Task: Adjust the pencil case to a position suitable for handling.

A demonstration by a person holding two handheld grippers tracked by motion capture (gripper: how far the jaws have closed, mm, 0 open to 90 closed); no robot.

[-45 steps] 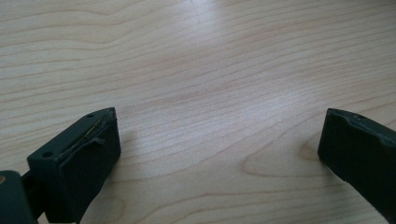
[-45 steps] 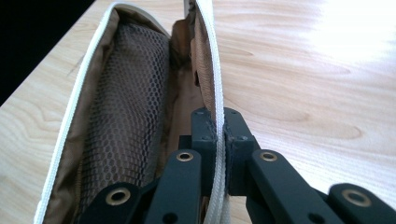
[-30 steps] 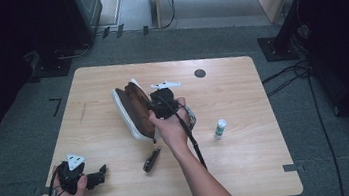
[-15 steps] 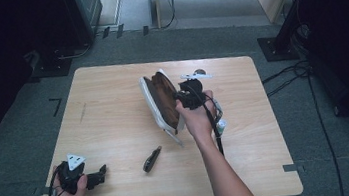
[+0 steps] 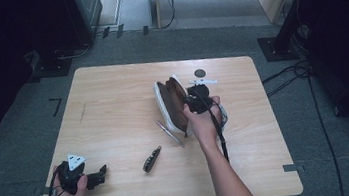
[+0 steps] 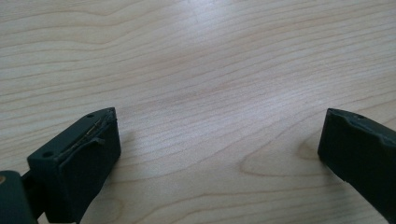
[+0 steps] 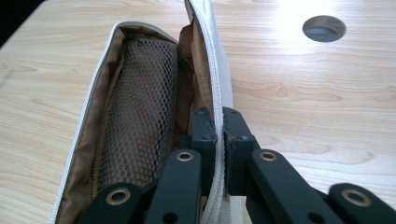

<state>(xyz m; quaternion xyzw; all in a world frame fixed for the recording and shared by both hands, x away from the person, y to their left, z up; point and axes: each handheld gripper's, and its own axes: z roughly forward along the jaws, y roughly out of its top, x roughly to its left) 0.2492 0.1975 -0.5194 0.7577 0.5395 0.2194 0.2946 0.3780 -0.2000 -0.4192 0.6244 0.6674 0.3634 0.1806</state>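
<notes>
The right hand-held gripper (image 7: 215, 140) pinches the open pencil case (image 7: 140, 116) by its rim. Nothing is packed yet: a pen (image 5: 169, 133) and a folding knife (image 5: 152, 159) lie near the case. The left hand-held gripper (image 6: 219, 140) gapes wide, empty.

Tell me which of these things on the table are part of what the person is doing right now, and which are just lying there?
In use:
- open pencil case, white outside, brown mesh lining
- right gripper, shut on the case's zipper edge

Lying about:
- pen on the table
- small dark folded tool
- left gripper, open, resting at the table's near corner
</notes>
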